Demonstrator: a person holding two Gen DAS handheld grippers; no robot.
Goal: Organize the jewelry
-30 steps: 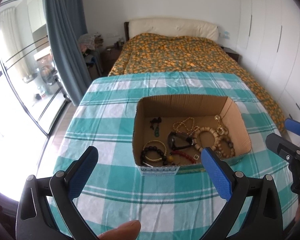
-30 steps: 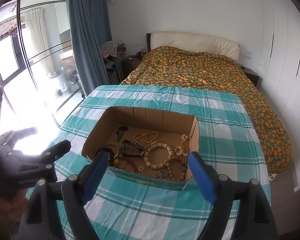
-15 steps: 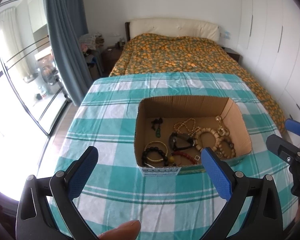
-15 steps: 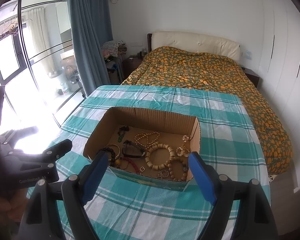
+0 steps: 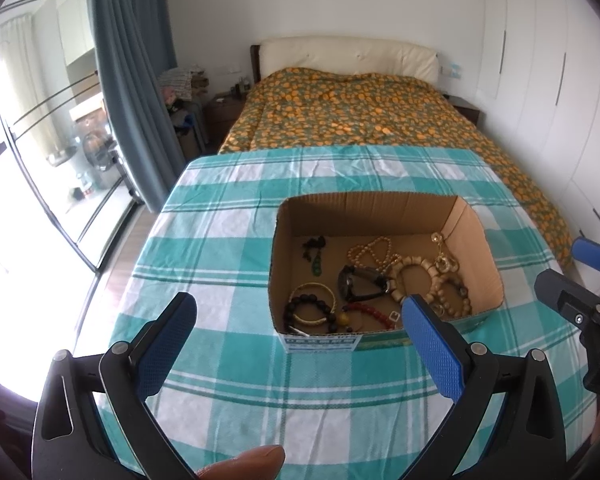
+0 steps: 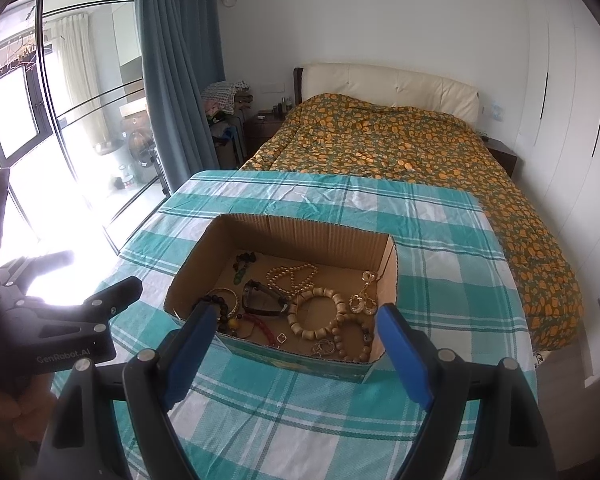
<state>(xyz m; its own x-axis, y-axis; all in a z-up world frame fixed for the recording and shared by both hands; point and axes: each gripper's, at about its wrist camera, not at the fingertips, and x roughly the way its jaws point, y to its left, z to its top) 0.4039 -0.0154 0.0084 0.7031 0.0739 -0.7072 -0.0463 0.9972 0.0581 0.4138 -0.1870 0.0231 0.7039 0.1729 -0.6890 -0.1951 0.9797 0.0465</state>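
Left gripper [image 5: 296,334]: we hold it wide open, empty, near the cardboard box [image 5: 478,232].
Right gripper [image 6: 298,340]: likewise spread wide, empty.
Tangle risk: our fingers may snag the pearl necklace [image 6: 294,276] against the wooden bracelet [image 6: 318,314].

Daylight pours in from the glass doors [image 6: 60,148] left of both claws, blown out to white glare low on that side. The cloth [image 5: 228,248] ahead is evenly bright, with soft shadows inside the box [image 5: 380,216]. Focus is sharp ahead of the claws. Fisheye bending curves the wardrobe [image 5: 548,80] on the right, and dark vignetting rounds every corner.
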